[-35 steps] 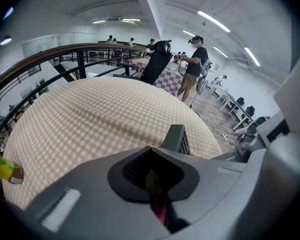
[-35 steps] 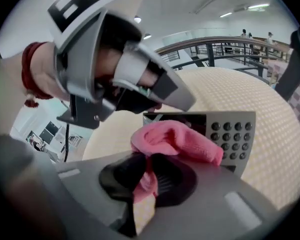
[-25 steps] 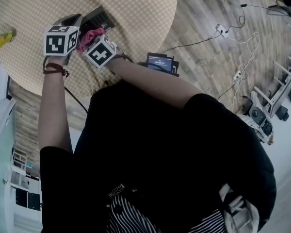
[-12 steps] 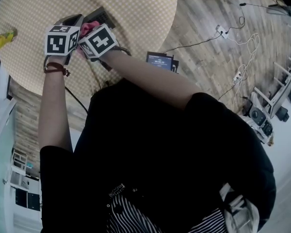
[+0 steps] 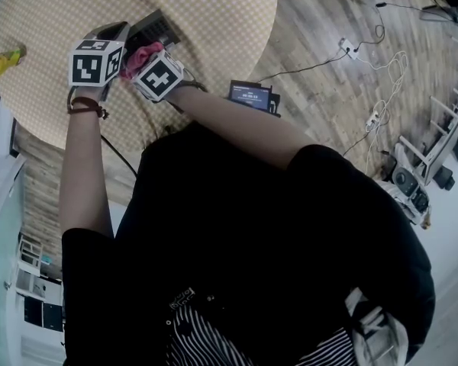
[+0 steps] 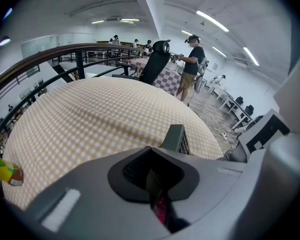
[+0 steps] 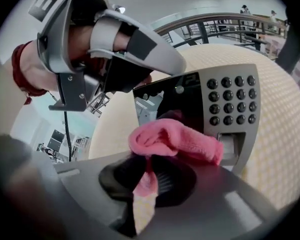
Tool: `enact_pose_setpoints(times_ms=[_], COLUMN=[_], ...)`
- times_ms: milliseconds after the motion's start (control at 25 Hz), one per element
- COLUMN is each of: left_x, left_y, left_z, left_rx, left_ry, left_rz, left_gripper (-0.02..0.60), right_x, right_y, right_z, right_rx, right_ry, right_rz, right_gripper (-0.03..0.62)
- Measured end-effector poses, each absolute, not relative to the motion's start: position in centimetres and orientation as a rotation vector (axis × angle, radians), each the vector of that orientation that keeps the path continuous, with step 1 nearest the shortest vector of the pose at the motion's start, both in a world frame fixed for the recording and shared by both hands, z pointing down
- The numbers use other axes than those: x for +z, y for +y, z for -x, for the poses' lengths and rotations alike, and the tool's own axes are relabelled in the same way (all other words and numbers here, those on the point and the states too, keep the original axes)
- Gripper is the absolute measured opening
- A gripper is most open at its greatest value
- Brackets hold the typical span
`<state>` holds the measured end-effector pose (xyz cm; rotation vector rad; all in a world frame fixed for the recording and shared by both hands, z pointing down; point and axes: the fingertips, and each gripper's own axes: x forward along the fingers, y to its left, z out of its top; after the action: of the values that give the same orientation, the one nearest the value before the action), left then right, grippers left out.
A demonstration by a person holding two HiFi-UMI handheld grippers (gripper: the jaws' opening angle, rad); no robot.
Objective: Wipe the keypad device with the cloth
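The grey keypad device [image 7: 247, 129], with a dark screen [image 7: 182, 101] and rows of black buttons, stands tilted on the checkered round table [image 5: 214, 21]. My left gripper [image 7: 137, 81] is shut on the device's upper left corner. In the left gripper view only the device's narrow edge [image 6: 177, 138] shows beyond the left gripper [image 6: 152, 181]. My right gripper [image 7: 145, 171] is shut on a pink cloth [image 7: 175, 139], which is pressed against the lower part of the screen. From the head view, the cloth [image 5: 139, 53] sits between both marker cubes, with the right gripper [image 5: 146, 61] just below the device [image 5: 154, 27].
A yellow bottle [image 5: 4, 61] lies at the table's left edge, also in the left gripper view as the bottle [image 6: 2, 170]. A small lit display [image 5: 250, 96] with cables sits beside the table. Power strips and cords [image 5: 355, 48] lie on the wooden floor. A railing and distant people stand beyond.
My right gripper swept the cloth left across the device half a second ago, then back right to about where it started. The left gripper and the device stayed put.
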<state>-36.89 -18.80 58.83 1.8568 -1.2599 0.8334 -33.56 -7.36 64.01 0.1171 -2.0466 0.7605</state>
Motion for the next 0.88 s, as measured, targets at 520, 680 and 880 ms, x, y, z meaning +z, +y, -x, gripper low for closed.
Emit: enact_pose_setpoints(times_ms=[520, 680, 880], left_x=[58.9, 58.7, 58.8], left_y=[-18.6, -18.6, -18.5], left_z=[37.0, 37.1, 37.4], left_rx=[0.855, 0.855, 0.859], left_ry=[-1.275, -1.303, -1.359], left_rz=[-1.891, -1.894, -1.888], left_gripper=[0.003, 0.005, 0.005], right_x=[58.7, 60.1, 63.8], right_y=[-10.2, -9.3, -7.1], right_z=[37.2, 36.3, 34.2], right_rx=[0.671, 0.642, 0.634], right_ry=[-2.221, -2.205, -2.137], right_rz=[-0.143, -0.128, -0.102], right_gripper=[0.048, 0.048, 0.048])
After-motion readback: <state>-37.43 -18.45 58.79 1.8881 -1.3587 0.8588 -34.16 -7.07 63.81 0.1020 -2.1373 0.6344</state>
